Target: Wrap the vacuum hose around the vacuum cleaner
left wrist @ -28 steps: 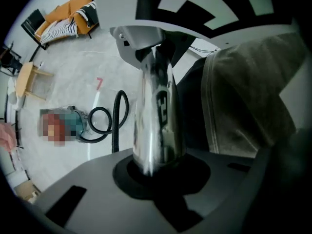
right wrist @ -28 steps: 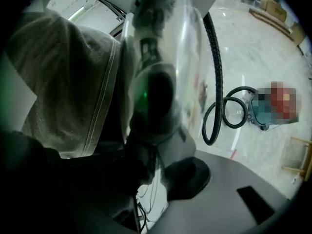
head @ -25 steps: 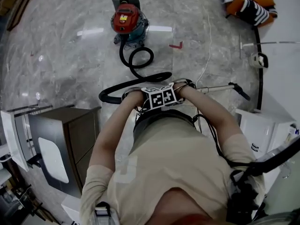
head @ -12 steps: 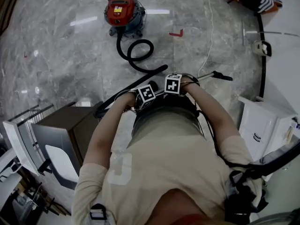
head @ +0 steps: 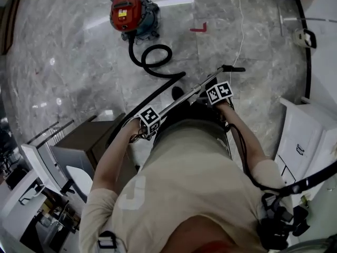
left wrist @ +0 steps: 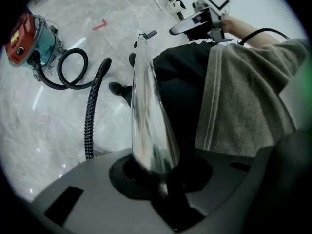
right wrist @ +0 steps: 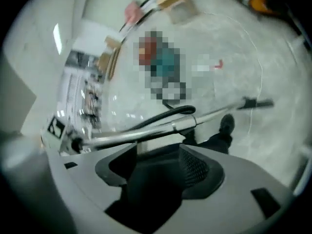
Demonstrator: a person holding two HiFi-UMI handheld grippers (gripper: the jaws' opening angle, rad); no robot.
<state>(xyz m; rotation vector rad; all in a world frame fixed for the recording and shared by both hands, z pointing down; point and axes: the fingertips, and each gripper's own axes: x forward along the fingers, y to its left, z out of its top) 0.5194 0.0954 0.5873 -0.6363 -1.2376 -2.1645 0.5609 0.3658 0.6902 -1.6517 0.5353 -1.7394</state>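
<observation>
Pre-wrap: left tongs (left wrist: 156, 174) hold the wand (left wrist: 146, 111), jaws just eased wider; right tongs (right wrist: 156, 165) just opened, empty beside it; next, regrip and coil the hose (head: 152, 57) round the vacuum cleaner (head: 126, 12) well ahead.

The vacuum cleaner (head: 127, 13) stands on the floor (head: 63, 62) far in front of you, toward your left. Its hose (head: 178, 78) makes a loop just before it, then runs back to the tube (head: 189, 94), which lies slanted across your front. A cabinet (head: 79, 141) stands at your left and a drawer unit (head: 305, 136) at your right.
</observation>
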